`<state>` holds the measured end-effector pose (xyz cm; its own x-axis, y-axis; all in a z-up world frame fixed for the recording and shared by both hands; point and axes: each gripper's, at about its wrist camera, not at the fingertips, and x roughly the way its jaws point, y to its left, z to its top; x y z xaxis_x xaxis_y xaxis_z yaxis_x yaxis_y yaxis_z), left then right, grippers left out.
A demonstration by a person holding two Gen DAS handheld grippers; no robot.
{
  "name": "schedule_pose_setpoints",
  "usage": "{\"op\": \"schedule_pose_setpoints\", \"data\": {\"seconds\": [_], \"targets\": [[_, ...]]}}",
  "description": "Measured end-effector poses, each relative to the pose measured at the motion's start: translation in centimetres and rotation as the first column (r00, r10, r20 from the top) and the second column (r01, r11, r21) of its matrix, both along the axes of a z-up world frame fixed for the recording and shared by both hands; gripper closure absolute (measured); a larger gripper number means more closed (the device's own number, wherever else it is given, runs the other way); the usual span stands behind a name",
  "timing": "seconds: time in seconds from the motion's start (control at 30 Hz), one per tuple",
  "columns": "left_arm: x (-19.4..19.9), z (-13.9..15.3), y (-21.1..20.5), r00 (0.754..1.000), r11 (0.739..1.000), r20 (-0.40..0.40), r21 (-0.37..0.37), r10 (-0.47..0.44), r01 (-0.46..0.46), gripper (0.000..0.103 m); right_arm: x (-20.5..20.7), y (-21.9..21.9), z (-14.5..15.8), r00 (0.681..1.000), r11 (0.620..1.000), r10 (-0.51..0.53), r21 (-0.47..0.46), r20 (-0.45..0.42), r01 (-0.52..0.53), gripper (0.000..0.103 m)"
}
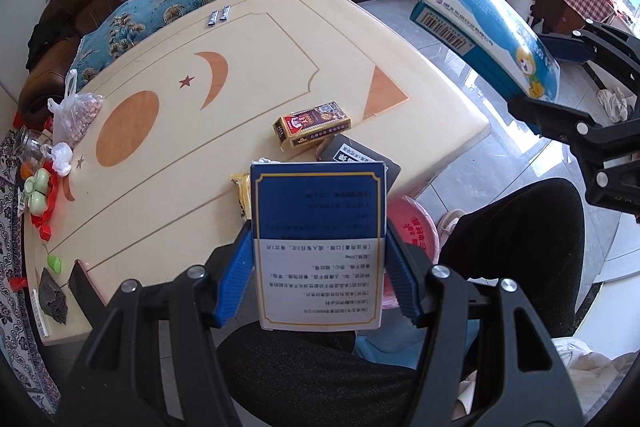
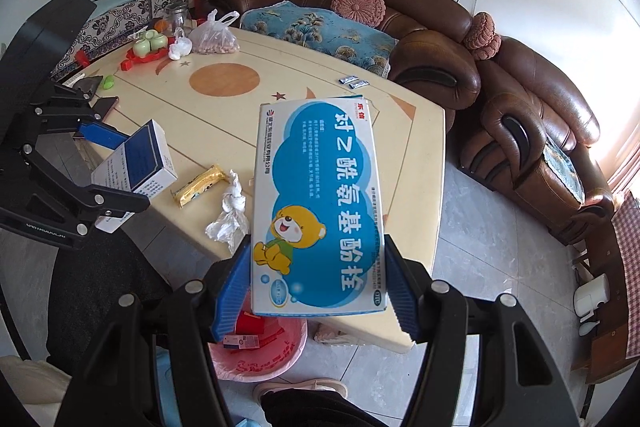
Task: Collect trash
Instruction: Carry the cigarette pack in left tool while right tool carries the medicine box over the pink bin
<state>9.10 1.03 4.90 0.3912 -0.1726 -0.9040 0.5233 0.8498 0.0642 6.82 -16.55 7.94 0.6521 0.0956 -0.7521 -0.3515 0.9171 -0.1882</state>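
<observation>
The left gripper (image 1: 320,267) clamps a navy-and-white box (image 1: 320,247) above the near edge of the cream table (image 1: 240,39). Right of it, the right gripper (image 2: 318,283) clamps a bear-printed blue box (image 2: 320,207) above that edge, over the pink bin (image 2: 276,351).

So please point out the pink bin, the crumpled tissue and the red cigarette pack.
pink bin (image 2: 276,359), right wrist view, on its front rim.
crumpled tissue (image 2: 230,215), right wrist view, on its middle.
red cigarette pack (image 1: 312,129), left wrist view, on its top face.
</observation>
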Motion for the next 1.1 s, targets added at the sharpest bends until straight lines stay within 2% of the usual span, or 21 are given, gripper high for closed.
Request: {"op": "schedule_pose_setpoints", "data": {"seconds": [0.2,0.73,1.1], "targets": [[-2.3,-1.0,-0.4,1.000,1.000,0.009,-0.014,-0.013,0.013,0.042,-2.4,0.4,-1.1,1.000,1.000,0.013,0.006,-0.016,-0.013,0.043],[-5.0,-3.4,-1.5,0.999,0.999,0.012,0.013,-0.032,0.032,0.042,-6.7,1.5,-4.1,0.999,0.999,0.032,0.009,-0.044,-0.032,0.043],[-6.5,-8.9,-3.6,0.997,0.997,-0.042,0.045,-0.065,0.067,0.042,-7.6,2.2,-8.0,0.995,0.999,0.039,-0.011,-0.086,-0.040,0.043]]}}
